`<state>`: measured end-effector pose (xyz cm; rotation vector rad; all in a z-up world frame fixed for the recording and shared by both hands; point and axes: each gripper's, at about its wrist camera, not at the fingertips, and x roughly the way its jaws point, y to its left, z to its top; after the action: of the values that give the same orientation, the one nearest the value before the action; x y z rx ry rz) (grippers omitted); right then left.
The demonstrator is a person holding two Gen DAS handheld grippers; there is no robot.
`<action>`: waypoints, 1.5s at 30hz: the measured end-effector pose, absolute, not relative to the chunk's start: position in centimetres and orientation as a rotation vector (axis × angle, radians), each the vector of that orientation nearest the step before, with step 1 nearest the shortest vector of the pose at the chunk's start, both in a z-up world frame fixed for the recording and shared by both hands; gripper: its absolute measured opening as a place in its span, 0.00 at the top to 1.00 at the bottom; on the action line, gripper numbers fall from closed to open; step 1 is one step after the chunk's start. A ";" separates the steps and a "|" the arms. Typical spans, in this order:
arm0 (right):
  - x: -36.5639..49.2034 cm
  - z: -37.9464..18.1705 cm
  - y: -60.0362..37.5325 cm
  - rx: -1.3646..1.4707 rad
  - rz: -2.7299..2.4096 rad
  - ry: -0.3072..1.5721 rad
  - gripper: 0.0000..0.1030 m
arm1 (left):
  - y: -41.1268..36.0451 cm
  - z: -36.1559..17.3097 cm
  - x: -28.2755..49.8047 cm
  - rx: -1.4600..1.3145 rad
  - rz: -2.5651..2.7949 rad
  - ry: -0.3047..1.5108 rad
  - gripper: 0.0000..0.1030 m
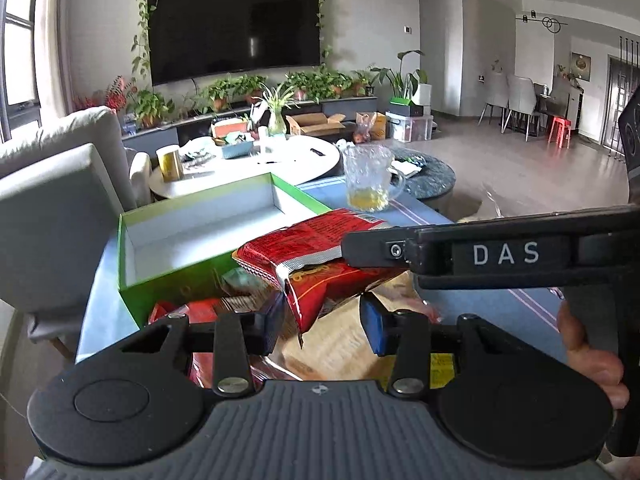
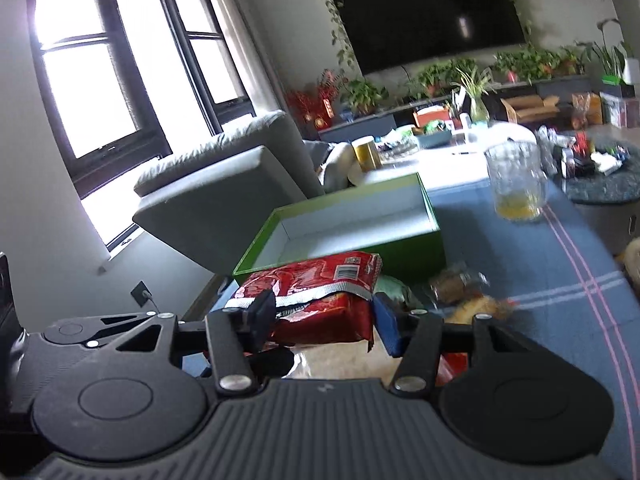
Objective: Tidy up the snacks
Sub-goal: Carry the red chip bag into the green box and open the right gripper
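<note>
— Nearest the lens, what does the right gripper [image 2: 320, 316] carry?

— Its jaws pinch the red snack bag [image 2: 320, 300], lifted off the worktop [image 2: 560, 280]. The bag's long axis runs left to right, sealed edge pointing far.

— And the green box [image 2: 436, 220]?

— Open, just beyond the bag, far-left.

— The left gripper [image 1: 320, 320]?

— Jaws spread, holding nothing, below the bag; the right is nearer.

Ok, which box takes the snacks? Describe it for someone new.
On the blue tablecloth, in front of the grey sofa, sits the green box. It is shallow, lidless and white inside, the only bright green thing there, just behind the red snack packet.
</note>
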<state>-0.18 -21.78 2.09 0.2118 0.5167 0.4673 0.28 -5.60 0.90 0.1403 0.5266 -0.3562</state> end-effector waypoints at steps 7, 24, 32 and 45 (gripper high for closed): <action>2.1 2.4 -21.1 0.233 0.499 0.513 0.16 | -4.6 1.5 2.1 0.139 -0.330 0.518 0.62; 12.1 1.9 -15.7 0.230 0.543 0.543 0.16 | -0.4 0.8 13.3 0.122 -0.212 0.548 0.62; 15.2 0.3 -14.3 0.217 0.523 0.592 0.16 | 0.5 -1.2 17.1 0.124 -0.194 0.595 0.62; 17.1 -1.8 -13.0 0.216 0.526 0.689 0.16 | 2.1 -3.5 19.0 0.105 -0.163 0.673 0.60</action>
<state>17.06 -12.99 -1.77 0.2161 0.6889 0.5264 19.02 2.09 -3.48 0.1049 0.6729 -0.1634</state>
